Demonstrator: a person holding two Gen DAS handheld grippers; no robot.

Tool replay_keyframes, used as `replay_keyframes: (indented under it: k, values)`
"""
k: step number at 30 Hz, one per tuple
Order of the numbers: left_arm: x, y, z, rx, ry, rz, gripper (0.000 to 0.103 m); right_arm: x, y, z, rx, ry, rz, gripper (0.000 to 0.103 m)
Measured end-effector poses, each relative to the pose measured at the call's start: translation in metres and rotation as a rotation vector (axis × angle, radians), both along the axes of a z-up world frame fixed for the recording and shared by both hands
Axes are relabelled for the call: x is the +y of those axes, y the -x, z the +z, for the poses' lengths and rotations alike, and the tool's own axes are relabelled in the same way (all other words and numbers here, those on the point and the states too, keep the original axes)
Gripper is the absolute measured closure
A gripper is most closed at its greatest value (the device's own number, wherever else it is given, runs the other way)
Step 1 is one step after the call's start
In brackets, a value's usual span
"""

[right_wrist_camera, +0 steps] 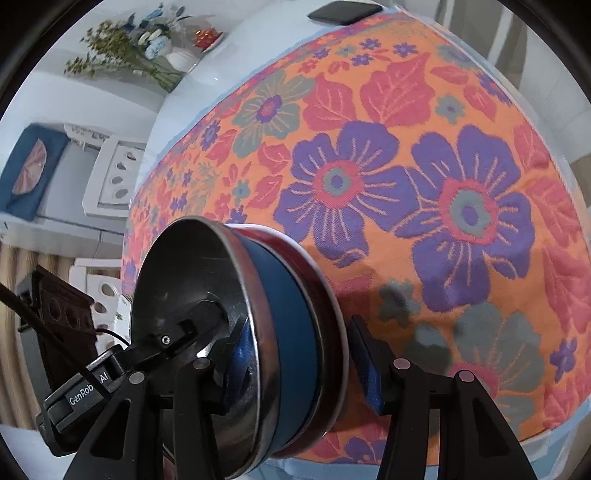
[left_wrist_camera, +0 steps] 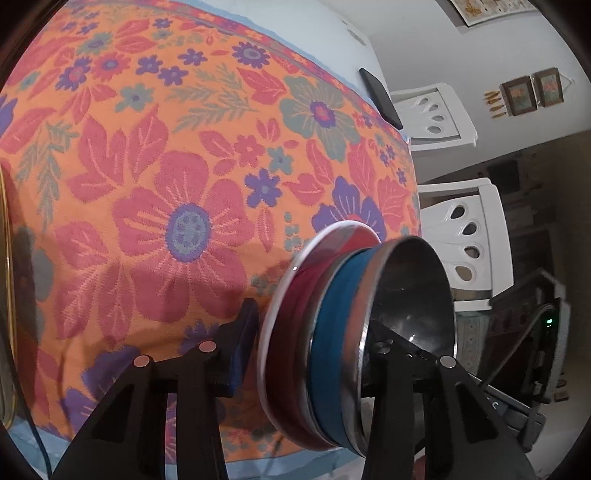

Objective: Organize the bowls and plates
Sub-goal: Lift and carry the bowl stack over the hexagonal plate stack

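Observation:
A nested stack sits between both grippers: a steel bowl (left_wrist_camera: 413,295) on top, a blue bowl (left_wrist_camera: 332,343) under it, and a red plate with a white rim (left_wrist_camera: 284,332) at the bottom. My left gripper (left_wrist_camera: 306,350) straddles the stack's edge, one pad under the plate, one finger inside the steel bowl. My right gripper (right_wrist_camera: 299,354) holds the opposite edge of the same stack: steel bowl (right_wrist_camera: 184,288), blue bowl (right_wrist_camera: 291,332), red plate (right_wrist_camera: 332,306). The stack is just above the flowered tablecloth (left_wrist_camera: 166,184). The left gripper's body shows inside the bowl in the right wrist view.
A black phone (left_wrist_camera: 380,98) lies on the table's far edge, also in the right wrist view (right_wrist_camera: 343,11). White plastic chairs (left_wrist_camera: 465,236) stand beside the table. A flower vase (right_wrist_camera: 177,55) and a small red dish (right_wrist_camera: 208,37) stand on a white surface beyond.

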State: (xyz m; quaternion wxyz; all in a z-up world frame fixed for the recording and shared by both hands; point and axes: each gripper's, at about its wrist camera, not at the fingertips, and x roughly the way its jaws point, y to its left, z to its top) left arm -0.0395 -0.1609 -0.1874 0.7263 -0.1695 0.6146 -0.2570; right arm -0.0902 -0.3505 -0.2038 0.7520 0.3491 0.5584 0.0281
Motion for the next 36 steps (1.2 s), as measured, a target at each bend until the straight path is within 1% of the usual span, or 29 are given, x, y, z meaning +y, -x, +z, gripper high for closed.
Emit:
replay_keyframes:
  k: [3, 6, 10, 13, 20, 24, 27, 30, 33, 36]
  values:
    - [-0.006, 0.004, 0.004, -0.032, -0.036, -0.011, 0.065, 0.007, -0.001, 0.006, -0.021, 0.061, 0.031, 0.053]
    - [-0.01, 0.006, 0.009, -0.063, -0.07, -0.028, 0.065, 0.009, -0.001, 0.009, -0.031, 0.094, 0.049, 0.053]
    - [-0.006, 0.007, 0.014, -0.062, -0.068, -0.004, 0.067, 0.01, -0.003, 0.014, -0.032, 0.113, 0.064, 0.053]
    - [-0.003, 0.009, 0.024, -0.078, -0.064, 0.017, 0.067, 0.011, -0.004, 0.026, -0.044, 0.124, 0.074, 0.053]
    - [0.012, 0.009, 0.064, -0.154, -0.052, 0.07, 0.067, 0.024, -0.012, 0.064, -0.116, 0.142, 0.115, 0.053]
    - [0.036, 0.009, 0.097, -0.207, -0.048, 0.117, 0.067, 0.043, -0.021, 0.096, -0.176, 0.141, 0.153, 0.053]
    - [0.06, 0.008, 0.121, -0.246, -0.071, 0.147, 0.067, 0.065, -0.026, 0.116, -0.213, 0.129, 0.182, 0.053]
    - [0.092, 0.006, 0.138, -0.262, -0.09, 0.185, 0.067, 0.095, -0.033, 0.132, -0.239, 0.111, 0.215, 0.053]
    - [0.127, 0.003, 0.145, -0.267, -0.106, 0.208, 0.067, 0.131, -0.041, 0.141, -0.247, 0.109, 0.255, 0.053]
    - [0.164, -0.002, 0.14, -0.256, -0.106, 0.214, 0.067, 0.173, -0.047, 0.141, -0.235, 0.119, 0.283, 0.053]
